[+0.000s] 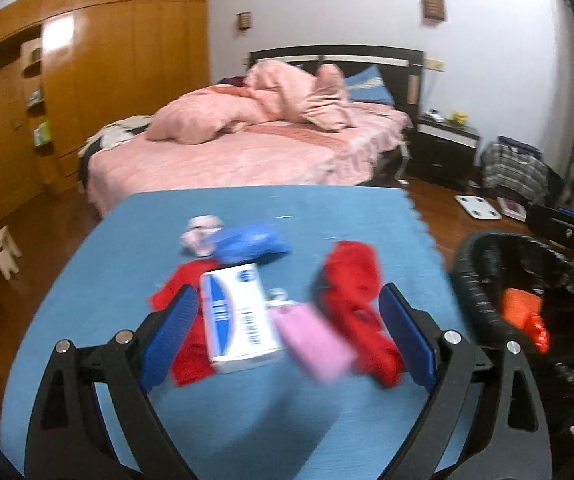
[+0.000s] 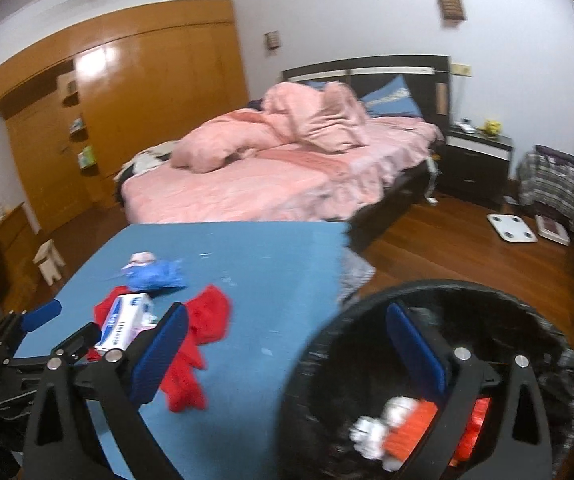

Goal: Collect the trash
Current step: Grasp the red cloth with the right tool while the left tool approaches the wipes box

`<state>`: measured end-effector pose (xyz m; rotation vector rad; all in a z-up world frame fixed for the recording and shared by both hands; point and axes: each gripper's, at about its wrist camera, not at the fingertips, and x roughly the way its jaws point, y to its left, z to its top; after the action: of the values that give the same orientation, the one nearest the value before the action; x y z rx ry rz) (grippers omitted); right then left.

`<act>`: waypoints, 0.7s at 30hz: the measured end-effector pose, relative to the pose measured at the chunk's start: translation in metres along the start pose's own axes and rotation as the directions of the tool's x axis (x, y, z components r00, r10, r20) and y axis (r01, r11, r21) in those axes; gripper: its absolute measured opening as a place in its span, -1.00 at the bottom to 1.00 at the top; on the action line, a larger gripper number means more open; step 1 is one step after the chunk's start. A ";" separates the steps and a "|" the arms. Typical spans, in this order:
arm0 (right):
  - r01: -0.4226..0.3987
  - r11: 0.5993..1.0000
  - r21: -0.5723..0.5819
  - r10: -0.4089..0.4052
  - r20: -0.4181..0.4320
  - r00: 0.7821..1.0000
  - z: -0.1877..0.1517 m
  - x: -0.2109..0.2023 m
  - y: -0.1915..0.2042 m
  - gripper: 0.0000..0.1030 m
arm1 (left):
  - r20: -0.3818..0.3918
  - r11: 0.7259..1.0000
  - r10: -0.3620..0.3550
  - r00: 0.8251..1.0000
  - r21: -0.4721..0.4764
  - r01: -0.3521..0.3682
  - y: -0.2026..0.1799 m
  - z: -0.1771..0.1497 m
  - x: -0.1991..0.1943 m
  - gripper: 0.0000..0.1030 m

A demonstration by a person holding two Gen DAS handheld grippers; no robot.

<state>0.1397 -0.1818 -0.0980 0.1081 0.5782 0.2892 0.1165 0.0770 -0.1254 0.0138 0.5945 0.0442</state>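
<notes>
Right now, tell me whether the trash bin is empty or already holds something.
Not empty. The trash bin, lined with a black bag, already holds an orange wrapper and crumpled white paper at the bottom.

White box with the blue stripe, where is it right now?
The white box lies on the blue table, between the open left gripper's fingers, red cloth under it, pink packet beside it.

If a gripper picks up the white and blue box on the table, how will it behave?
The box looks like stiff cardboard, so it should probably keep its shape. It seems light for its size. It lies flat, partly on red cloth, so it is unlikely to roll.
</notes>
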 end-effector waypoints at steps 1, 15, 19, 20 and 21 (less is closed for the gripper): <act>-0.014 1.000 -0.011 0.014 -0.003 1.000 0.000 0.007 0.009 0.88 | -0.002 1.000 0.009 1.000 -0.008 -0.009 0.006 0.000 0.001 0.73; -0.083 0.993 -0.089 0.072 -0.119 0.990 -0.021 0.096 0.079 0.78 | -0.052 0.990 0.105 0.993 -0.089 -0.110 0.066 -0.016 0.027 0.56; -0.094 0.991 -0.092 0.077 -0.175 0.982 -0.032 0.116 0.084 0.59 | -0.058 0.990 0.106 0.993 -0.090 -0.111 0.069 -0.019 0.033 0.53; -0.099 0.990 -0.096 0.080 -0.186 0.979 -0.034 0.120 0.086 0.56 | -0.060 0.990 0.104 0.993 -0.093 -0.109 0.069 -0.019 0.034 0.50; -0.103 0.990 -0.099 0.082 -0.195 0.977 -0.035 0.124 0.087 0.54 | -0.062 0.990 0.102 0.993 -0.097 -0.107 0.070 -0.019 0.035 0.50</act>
<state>0.1986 -0.0611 -0.1766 0.0020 0.7479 0.4246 0.1324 0.1484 -0.1592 -0.0536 0.6472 0.1766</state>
